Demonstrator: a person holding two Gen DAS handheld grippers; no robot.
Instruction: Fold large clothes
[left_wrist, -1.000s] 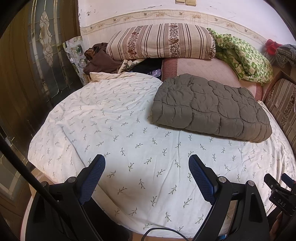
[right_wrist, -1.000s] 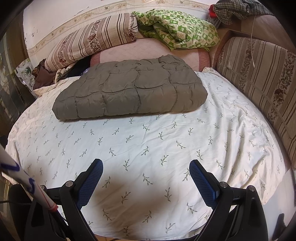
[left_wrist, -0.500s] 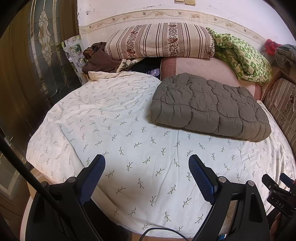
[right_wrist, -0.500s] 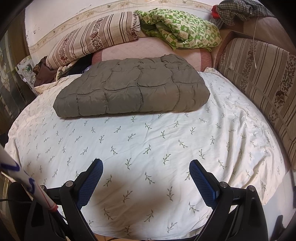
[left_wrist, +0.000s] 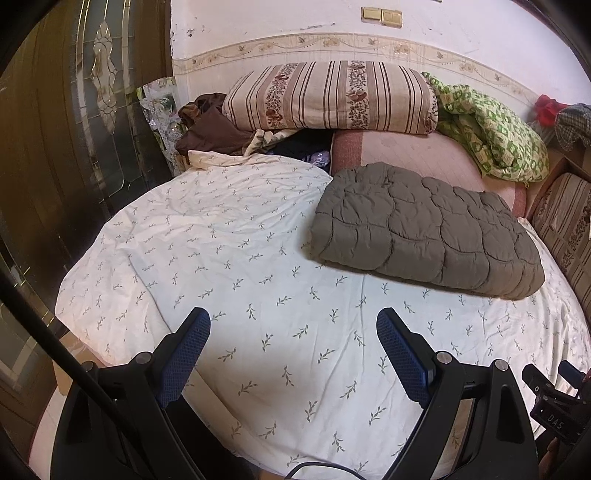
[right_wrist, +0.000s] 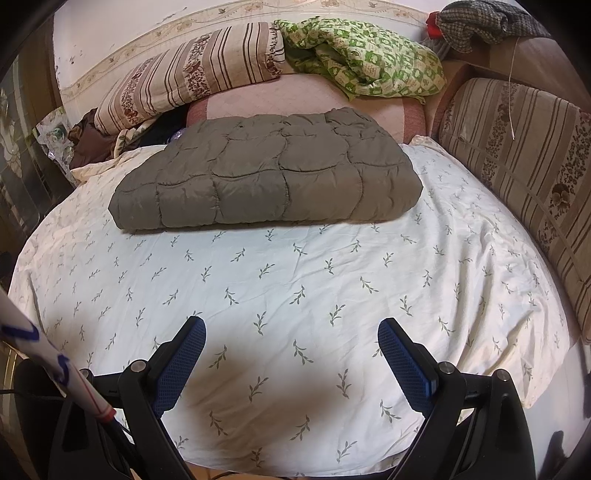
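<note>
From the left wrist view, the left gripper has its fingers spread wide, empty, above the leaf-print sheet. The quilted grey garment lies folded ahead to the right.

From the right wrist view, the right gripper is likewise splayed and empty. The quilted grey garment looks puffy, soft, light, probably slippery; pinch a near corner edge.
</note>
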